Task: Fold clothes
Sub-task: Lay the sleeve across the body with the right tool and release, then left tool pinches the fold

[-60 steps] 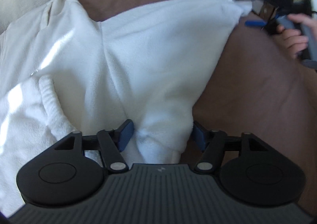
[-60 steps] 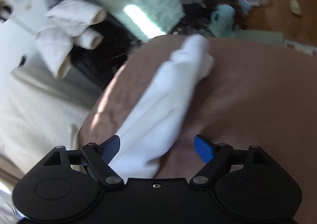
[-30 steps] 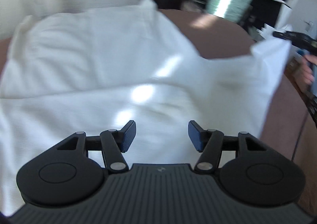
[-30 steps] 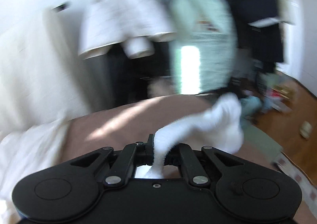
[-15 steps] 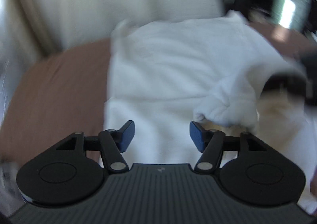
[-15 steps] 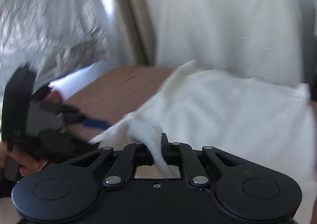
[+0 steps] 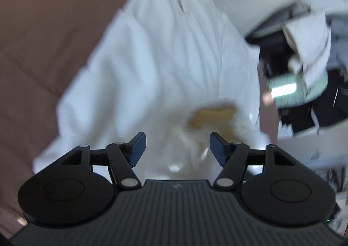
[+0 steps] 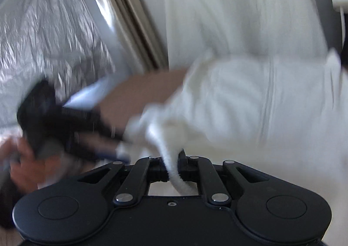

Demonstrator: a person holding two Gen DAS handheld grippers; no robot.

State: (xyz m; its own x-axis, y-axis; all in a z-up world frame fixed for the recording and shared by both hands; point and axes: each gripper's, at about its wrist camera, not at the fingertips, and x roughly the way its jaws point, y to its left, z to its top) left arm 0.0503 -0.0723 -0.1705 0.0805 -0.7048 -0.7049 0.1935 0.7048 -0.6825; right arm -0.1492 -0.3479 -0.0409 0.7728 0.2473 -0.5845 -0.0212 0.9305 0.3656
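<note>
Now my right gripper (image 8: 173,171), pinching the white garment (image 8: 250,102), has swung its corner left across toward my spread left gripper (image 7: 177,147), completing 1 fold.

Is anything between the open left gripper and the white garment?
Nothing visible. The left gripper is open with the white garment directly ahead of its fingers on the brown surface. The right gripper pinches a fold of it.
</note>
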